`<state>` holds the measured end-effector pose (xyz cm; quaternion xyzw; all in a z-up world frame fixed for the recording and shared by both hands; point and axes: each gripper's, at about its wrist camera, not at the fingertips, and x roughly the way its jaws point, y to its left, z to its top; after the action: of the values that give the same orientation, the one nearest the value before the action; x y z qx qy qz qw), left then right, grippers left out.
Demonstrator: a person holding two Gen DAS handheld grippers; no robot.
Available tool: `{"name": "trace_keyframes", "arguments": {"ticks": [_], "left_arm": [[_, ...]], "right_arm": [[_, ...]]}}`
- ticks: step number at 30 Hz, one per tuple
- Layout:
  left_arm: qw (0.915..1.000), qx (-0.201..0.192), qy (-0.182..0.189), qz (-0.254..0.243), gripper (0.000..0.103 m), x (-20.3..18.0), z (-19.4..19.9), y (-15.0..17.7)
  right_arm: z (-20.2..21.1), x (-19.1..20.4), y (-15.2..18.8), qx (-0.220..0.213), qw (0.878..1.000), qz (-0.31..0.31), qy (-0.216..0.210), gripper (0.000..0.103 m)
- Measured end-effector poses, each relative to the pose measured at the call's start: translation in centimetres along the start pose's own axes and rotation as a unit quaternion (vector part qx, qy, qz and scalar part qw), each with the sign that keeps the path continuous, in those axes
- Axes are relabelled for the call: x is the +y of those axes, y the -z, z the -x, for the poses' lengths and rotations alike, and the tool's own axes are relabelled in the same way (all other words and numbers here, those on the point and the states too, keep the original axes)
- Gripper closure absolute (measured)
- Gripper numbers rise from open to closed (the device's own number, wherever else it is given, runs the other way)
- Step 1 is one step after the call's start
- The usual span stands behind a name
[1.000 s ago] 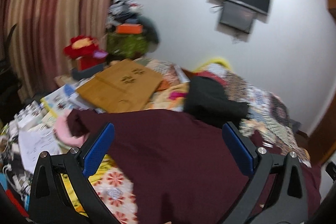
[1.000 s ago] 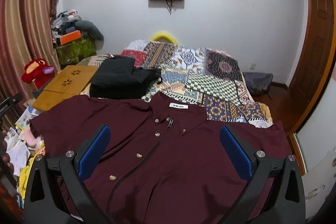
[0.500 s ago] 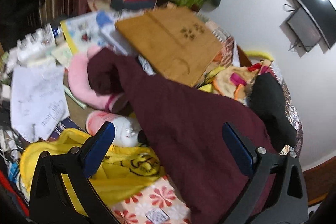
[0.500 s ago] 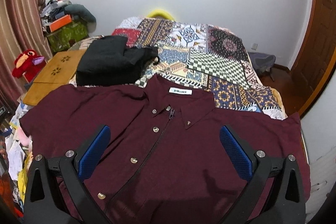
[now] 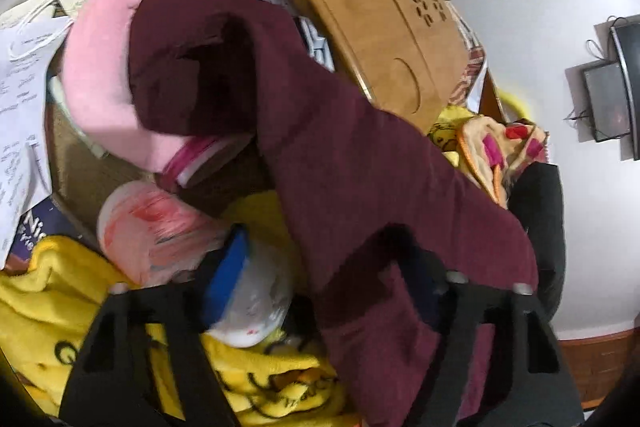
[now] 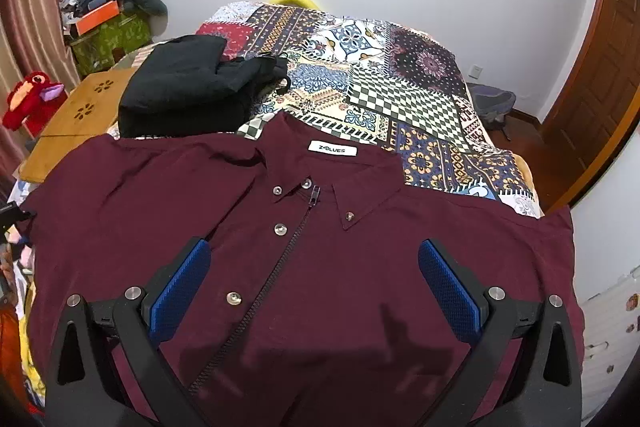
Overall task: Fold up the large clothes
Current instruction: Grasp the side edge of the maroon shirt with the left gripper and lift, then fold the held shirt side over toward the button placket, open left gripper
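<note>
Right wrist view: shirt [image 6: 320, 267] spread flat on bed [image 6: 400, 75], front up, zip done up, collar [image 6: 332, 163] just ahead of right tongs [image 6: 314, 287]. Right tongs apart and empty, poised over the chest panel, pads either side of the zip line, apparently touching nothing.

Left wrist view: sleeve [image 5: 320, 127] running off the bed edge, away from left tongs [image 5: 320, 279], its cuff draped over a pink plush [image 5: 100, 67]. Left tongs closing, sleeve cloth between the jaws and lapped over the right-hand finger; left-hand pad apparently clear of the cloth, so not clamped yet.

Step judged: catching the sleeve to fold it in over the body.

To do it well:
- Close fully on sleeve cloth alone; keep the left-hand pad clear of the yellow blanket [image 5: 60, 307] just beneath it.
- Lift enough to free the cuff from the plush before drawing inward.
- Bring the sleeve straight across toward the zip, fold line running down from the shoulder.
- Use right tongs to pin the chest so the body does not slide.
- Keep away from the black garment [image 6: 180, 87] beyond the collar.
</note>
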<state>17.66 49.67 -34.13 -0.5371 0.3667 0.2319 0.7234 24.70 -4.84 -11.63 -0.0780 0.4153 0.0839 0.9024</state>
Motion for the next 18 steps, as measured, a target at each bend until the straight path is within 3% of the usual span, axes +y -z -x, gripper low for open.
{"name": "trace_keyframes", "arguments": {"ticks": [1, 2, 6, 7, 13, 18], "left_arm": [[0.9999, 0.0, 0.009, -0.004, 0.058, -0.1, -0.1, -0.1], [0.9998, -0.001, 0.014, -0.012, 0.063, -0.6, 0.0, -0.1], [0.9969, -0.028, -0.018, -0.071, 0.092, -3.3, 0.9, 0.0], [0.9957, -0.034, -0.02, -0.083, 0.095, -4.1, 1.3, 0.0], [0.9837, -0.087, -0.019, -0.156, 0.097, -9.4, 6.0, 1.0], [0.9736, -0.107, 0.031, -0.199, 0.098, -14.6, 9.7, 2.9]], "right_arm": [[0.0, 0.0, 0.0, 0.001, 1.0, 0.0, 0.0, 0.0], [0.1, 0.0, 0.0, 0.001, 1.0, 0.0, -0.001, 0.0], [0.8, -0.2, 0.2, -0.007, 1.0, 0.002, -0.003, 0.0], [1.0, -0.2, 0.1, -0.009, 1.0, 0.003, -0.002, 0.0], [2.5, -0.9, 0.5, -0.028, 1.0, 0.001, -0.002, 0.0], [3.5, -1.8, 1.0, -0.038, 0.999, 0.0, 0.004, 0.0]]}}
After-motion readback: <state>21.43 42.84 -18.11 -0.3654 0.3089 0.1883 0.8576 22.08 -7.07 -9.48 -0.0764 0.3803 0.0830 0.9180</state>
